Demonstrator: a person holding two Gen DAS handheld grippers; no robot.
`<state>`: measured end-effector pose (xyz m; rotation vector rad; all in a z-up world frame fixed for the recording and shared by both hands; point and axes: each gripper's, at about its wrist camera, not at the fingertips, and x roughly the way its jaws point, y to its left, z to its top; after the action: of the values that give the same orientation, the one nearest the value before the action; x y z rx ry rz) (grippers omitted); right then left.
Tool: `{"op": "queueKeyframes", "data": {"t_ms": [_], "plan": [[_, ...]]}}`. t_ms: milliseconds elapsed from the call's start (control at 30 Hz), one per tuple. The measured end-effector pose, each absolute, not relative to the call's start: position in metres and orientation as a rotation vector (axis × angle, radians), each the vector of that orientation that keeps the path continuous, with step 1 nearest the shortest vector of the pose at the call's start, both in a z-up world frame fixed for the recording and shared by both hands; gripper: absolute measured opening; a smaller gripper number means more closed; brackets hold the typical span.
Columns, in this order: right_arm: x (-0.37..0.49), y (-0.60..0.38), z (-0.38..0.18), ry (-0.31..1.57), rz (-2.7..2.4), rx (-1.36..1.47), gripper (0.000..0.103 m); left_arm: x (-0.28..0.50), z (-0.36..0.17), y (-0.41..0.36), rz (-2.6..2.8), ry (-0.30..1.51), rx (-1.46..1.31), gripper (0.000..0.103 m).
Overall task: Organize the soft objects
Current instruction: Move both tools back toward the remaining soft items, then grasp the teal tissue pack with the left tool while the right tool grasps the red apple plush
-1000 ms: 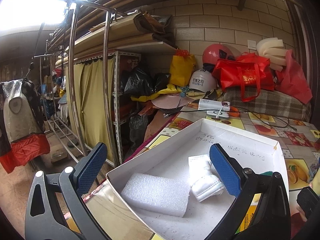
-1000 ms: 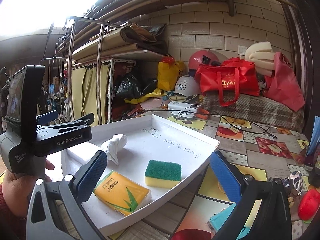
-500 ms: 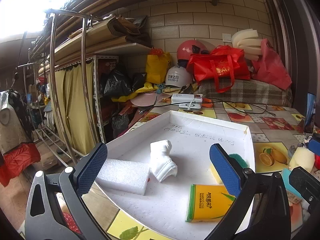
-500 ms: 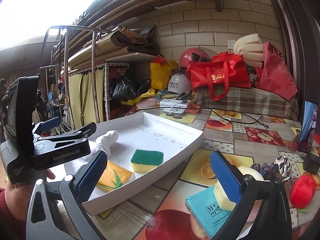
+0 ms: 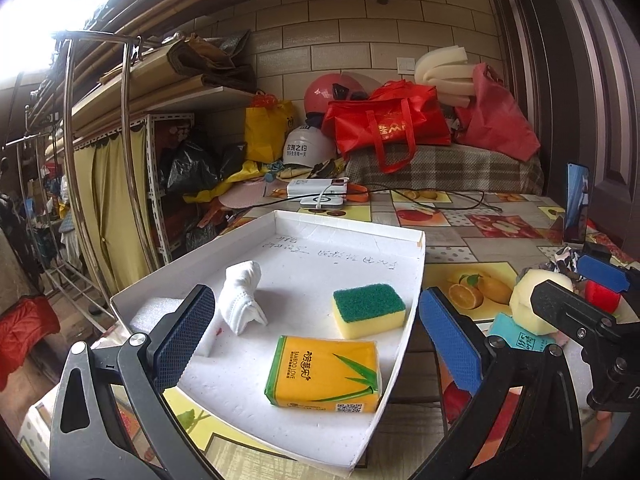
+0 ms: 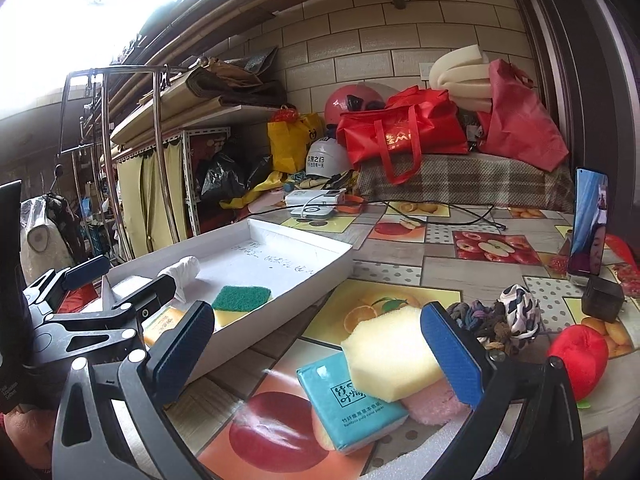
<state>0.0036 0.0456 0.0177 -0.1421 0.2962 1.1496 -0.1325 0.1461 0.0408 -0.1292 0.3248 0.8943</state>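
Right wrist view says it best: right tongs (image 6: 316,346) wide open, nothing held, with the pale yellow foam block (image 6: 390,346) sitting dead ahead in the gap, hugging the right-hand blue pad. Lies tilted, half propped on the teal tissue pack (image 6: 346,396) and a pink fluffy thing (image 6: 436,402), long axis running roughly across the gap from pad to pad, so probably wants a small twist or a nudge right before closing. Looks squishy, should take a pinch fine.

Relative to that foam block: white tray (image 6: 316,276) up and to the left, well apart; knot of hair ties (image 6: 494,316) just behind on the right; red plush apple (image 6: 582,358) further right still. All on the fruit-print table (image 6: 404,256).

Left wrist view: left tongs (image 5: 316,334) also spread open and empty, hanging over the tray, where the green-topped sponge (image 5: 368,310), yellow tissue pack (image 5: 324,374), rolled white cloth (image 5: 242,296) and white foam slab (image 5: 154,314) already sit. Same foam block off beyond the tray's right rim from there, so right side clearly nearer, and likely the one to grab it.
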Motion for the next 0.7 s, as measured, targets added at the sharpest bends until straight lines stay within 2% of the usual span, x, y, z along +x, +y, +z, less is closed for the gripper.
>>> {"op": "queueKeyframes", "data": {"t_ms": [433,700], "plan": [[0.067,-0.009,0.021,0.349,1.044,-0.089,0.103,-0.088,0.039,0.104,0.726,0.409,-0.021,0.103],[0.135,-0.045,0.011,0.539,0.88,-0.071,0.103,-0.037,0.024,0.088,0.486,0.615,0.051,0.103]]}}
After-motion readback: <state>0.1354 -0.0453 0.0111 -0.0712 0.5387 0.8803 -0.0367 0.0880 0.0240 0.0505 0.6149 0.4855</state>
